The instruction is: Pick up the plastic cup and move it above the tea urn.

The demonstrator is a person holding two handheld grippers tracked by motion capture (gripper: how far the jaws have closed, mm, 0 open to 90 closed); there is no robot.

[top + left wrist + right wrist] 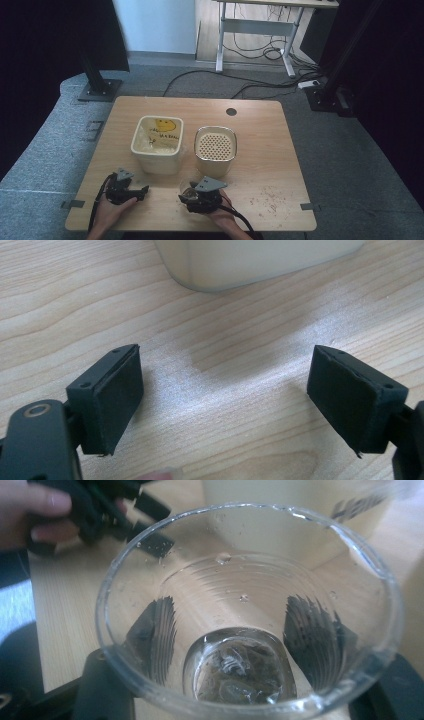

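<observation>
A clear, ribbed plastic cup [245, 625] with a round rim is clamped between the black fingers of the right gripper [245, 680] at the near edge of the pale wood-grain surface [270, 150]; wet brownish dregs are seen at its bottom. In the high view the cup is largely hidden by the gripper. The left gripper [225, 395] is held with matte padded fingers apart over bare surface, and the rounded cream container [250, 262] ahead is cut off.

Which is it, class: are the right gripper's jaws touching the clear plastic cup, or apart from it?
Touching. In the right gripper view, the right gripper has both black jaws pressed against the outside wall of the clear plastic cup, seen through it.
</observation>
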